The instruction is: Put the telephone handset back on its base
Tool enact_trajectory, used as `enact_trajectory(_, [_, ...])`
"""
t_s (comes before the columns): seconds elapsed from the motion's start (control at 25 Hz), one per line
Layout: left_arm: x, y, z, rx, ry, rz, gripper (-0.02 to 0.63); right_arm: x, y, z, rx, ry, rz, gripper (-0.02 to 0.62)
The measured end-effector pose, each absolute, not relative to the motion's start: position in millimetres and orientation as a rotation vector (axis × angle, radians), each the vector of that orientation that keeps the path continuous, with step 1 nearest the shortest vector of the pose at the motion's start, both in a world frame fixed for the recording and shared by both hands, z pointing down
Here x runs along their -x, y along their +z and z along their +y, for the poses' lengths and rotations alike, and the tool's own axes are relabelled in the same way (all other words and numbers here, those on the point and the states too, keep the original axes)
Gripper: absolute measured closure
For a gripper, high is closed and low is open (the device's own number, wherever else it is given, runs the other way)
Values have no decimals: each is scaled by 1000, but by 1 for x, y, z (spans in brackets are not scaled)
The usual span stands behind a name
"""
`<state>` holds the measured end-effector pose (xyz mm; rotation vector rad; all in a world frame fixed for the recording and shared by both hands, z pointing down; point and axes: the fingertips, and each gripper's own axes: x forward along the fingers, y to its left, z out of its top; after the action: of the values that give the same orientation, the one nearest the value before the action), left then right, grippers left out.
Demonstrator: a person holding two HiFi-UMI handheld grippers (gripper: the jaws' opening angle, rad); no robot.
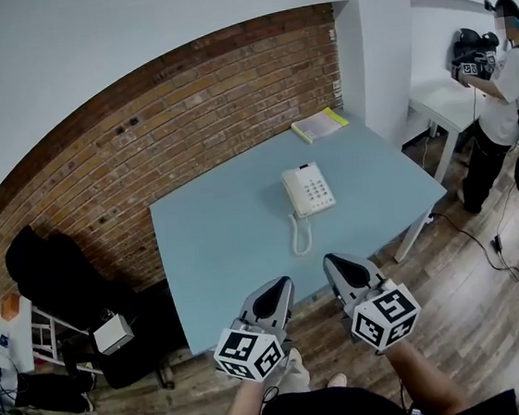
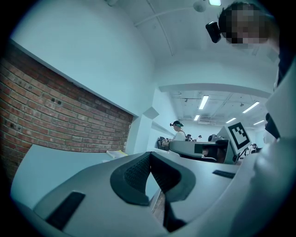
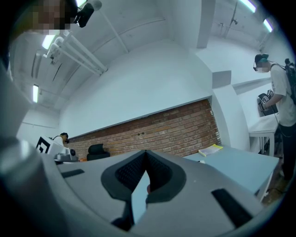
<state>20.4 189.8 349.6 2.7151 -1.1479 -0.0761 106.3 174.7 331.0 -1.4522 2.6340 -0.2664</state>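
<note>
A white telephone (image 1: 310, 189) lies on the light blue table (image 1: 218, 253), a little right of its middle. Its handset (image 1: 292, 192) seems to rest along the left side of the base, and the coiled cord (image 1: 299, 235) trails toward the front edge. My left gripper (image 1: 276, 289) and right gripper (image 1: 334, 261) hover side by side over the table's front edge, well short of the phone. Both point level toward the wall. In each gripper view the left gripper (image 2: 150, 153) and right gripper (image 3: 145, 152) have pads that meet, with nothing held. Neither gripper view shows the phone.
A yellow-edged booklet (image 1: 319, 124) lies at the table's far right corner. Behind the table is a brick wall (image 1: 184, 117), and a white column (image 1: 389, 57) stands beside it. A person (image 1: 506, 99) stands at a white side table (image 1: 448, 101) on the right. Black bags (image 1: 57, 267) and a small white box (image 1: 113, 333) sit on the left.
</note>
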Motion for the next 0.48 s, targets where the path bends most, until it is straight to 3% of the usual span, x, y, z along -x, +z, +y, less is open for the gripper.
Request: enact_trajectory(0.48, [-29, 355, 208, -2740, -29, -1120, 597, -111, 332, 193, 1446, -237, 2655, 583])
